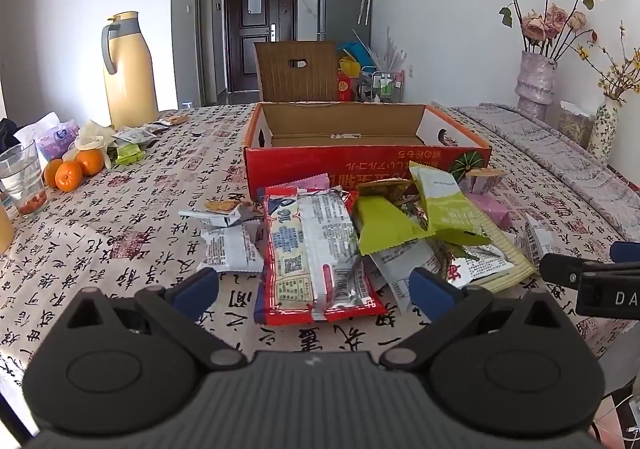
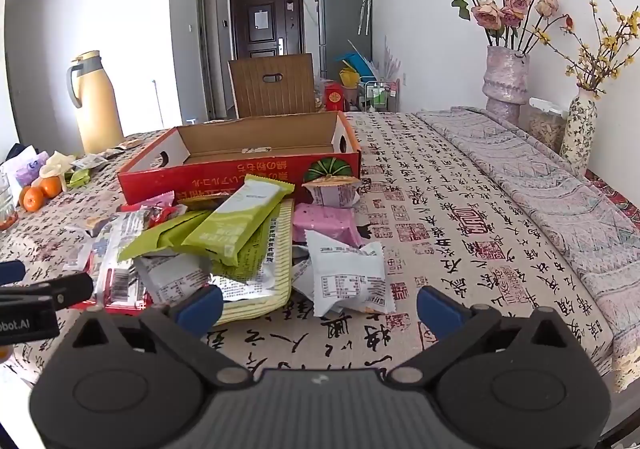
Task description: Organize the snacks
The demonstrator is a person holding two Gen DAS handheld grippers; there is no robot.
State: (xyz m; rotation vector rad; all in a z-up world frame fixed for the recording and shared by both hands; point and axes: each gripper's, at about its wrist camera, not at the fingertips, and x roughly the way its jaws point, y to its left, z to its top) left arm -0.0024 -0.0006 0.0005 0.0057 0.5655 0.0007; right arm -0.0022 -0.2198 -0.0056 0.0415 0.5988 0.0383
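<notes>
Both the left gripper (image 1: 314,285) and the right gripper (image 2: 320,307) hung released over the near edge of the table (image 2: 460,209), jaws spread wide with nothing clasped. The snack packets (image 1: 320,241) lay heaped just before the red cardboard box (image 1: 360,165), which stood open toward the table's middle.

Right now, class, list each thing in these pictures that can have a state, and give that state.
Red cardboard box: open, nothing visible inside.
Snack packets: heaped in front of the box, on the table.
Left tongs: open, holding nothing.
Right tongs: open, holding nothing.
Drinking glass: upright, partly filled.
Yellow thermos jug: upright, lid on.
</notes>
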